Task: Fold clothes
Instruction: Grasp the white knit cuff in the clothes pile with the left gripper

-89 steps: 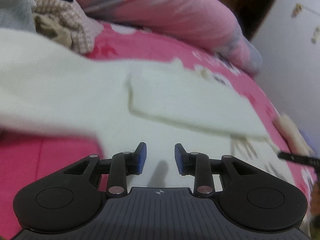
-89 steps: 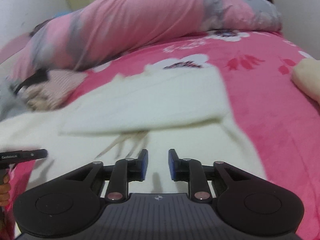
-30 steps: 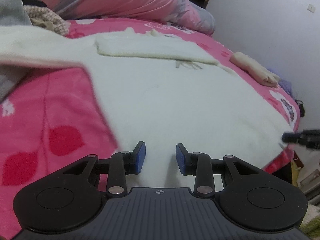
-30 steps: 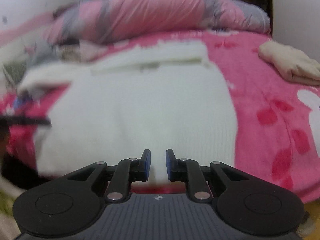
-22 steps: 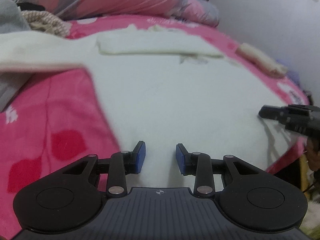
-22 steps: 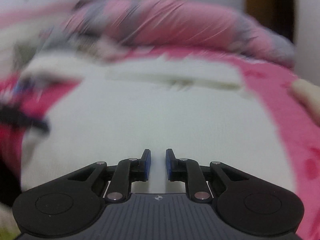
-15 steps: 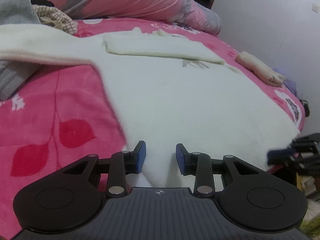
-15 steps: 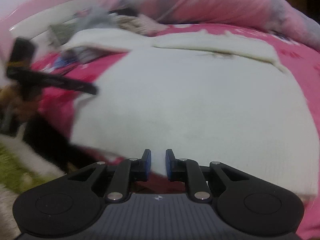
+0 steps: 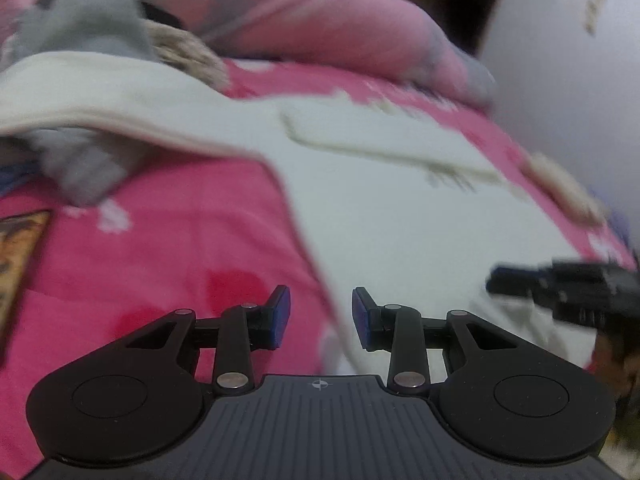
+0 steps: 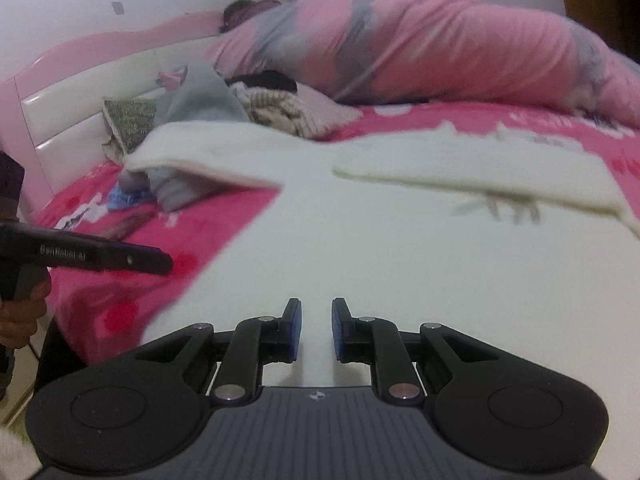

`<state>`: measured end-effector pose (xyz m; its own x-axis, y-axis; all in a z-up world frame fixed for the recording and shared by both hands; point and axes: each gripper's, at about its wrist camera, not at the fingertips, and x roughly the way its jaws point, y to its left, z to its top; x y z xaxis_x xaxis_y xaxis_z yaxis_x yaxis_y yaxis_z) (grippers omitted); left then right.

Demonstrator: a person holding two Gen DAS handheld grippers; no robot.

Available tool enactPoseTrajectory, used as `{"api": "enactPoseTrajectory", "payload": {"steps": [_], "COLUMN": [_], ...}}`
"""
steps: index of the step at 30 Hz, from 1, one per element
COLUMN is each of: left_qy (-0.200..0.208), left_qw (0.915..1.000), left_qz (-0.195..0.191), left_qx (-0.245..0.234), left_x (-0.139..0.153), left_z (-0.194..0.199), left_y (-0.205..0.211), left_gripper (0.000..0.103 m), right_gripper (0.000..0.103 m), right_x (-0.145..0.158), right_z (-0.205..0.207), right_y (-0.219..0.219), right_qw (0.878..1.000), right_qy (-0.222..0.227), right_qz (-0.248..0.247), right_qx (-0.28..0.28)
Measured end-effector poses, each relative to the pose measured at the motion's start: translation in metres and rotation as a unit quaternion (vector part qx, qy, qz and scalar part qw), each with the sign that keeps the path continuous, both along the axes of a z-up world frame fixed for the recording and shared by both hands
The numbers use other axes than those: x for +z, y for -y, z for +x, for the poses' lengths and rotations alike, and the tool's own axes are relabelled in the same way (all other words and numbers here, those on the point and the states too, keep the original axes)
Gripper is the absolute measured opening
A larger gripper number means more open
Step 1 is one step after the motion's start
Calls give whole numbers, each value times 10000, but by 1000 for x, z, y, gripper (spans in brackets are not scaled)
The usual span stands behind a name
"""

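Right wrist view: large cream-white knitted sweater [image 10: 400,248] spread flat, face up, across bright pink flower-print bedspread [image 10: 120,216], hem nearest, collar end far. One sleeve [image 10: 480,172] already folded across the chest at the far side; other sleeve [image 10: 208,152] stretched out to the far left, draped over a grey garment [image 10: 200,96], probably waiting its turn to be folded in. Right gripper [image 10: 316,330] low over the near hem, blue-padded fingers [image 10: 294,332] parted with a narrow gap, nothing between them, seemingly lined up to pinch the hem edge. Left gripper [image 9: 320,316] over the sweater's left side edge where knit meets bedspread, fingers [image 9: 278,316] spread wider, also empty; likely set for the matching corner so both lift together. Beyond: heap of unfolded clothes [image 10: 280,112], rolled pink-and-grey quilt [image 10: 420,52] along the far side, pink padded headboard [image 10: 80,92] at left.
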<state>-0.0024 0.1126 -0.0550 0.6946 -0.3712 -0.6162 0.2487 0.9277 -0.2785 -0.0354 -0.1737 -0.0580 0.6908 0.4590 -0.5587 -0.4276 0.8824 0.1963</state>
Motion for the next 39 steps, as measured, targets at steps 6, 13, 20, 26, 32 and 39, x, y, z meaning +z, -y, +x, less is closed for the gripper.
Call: {"api": "enactPoseTrajectory", "payload": {"steps": [6, 13, 20, 26, 32, 39], "left_qy": [303, 907, 1062, 919, 916, 863], "left_qw": [9853, 9295, 8674, 8715, 8754, 8702], "left_qz": [-761, -1513, -2030, -2183, -2273, -2471], "left_qx": [1500, 3238, 4417, 4295, 4167, 4175], "left_x": [15, 34, 29, 11, 0, -7], "left_z": [40, 52, 62, 73, 72, 79], "left_y": [-44, -106, -166, -181, -183, -186], "left_gripper": [44, 50, 51, 50, 47, 43], "right_gripper": [17, 20, 36, 37, 35, 11], "right_x": [18, 34, 34, 9, -24, -26], "right_z": [53, 102, 123, 126, 130, 139], "right_y": [-18, -63, -162, -227, -257, -253], "right_qw": [9997, 9993, 9879, 9552, 9216, 9284], "right_qy": [-30, -28, 769, 1640, 2093, 2114], "right_qz": [194, 304, -243, -1581, -2600, -2571], "right_qx": [-151, 235, 1324, 1891, 1981, 1652]}}
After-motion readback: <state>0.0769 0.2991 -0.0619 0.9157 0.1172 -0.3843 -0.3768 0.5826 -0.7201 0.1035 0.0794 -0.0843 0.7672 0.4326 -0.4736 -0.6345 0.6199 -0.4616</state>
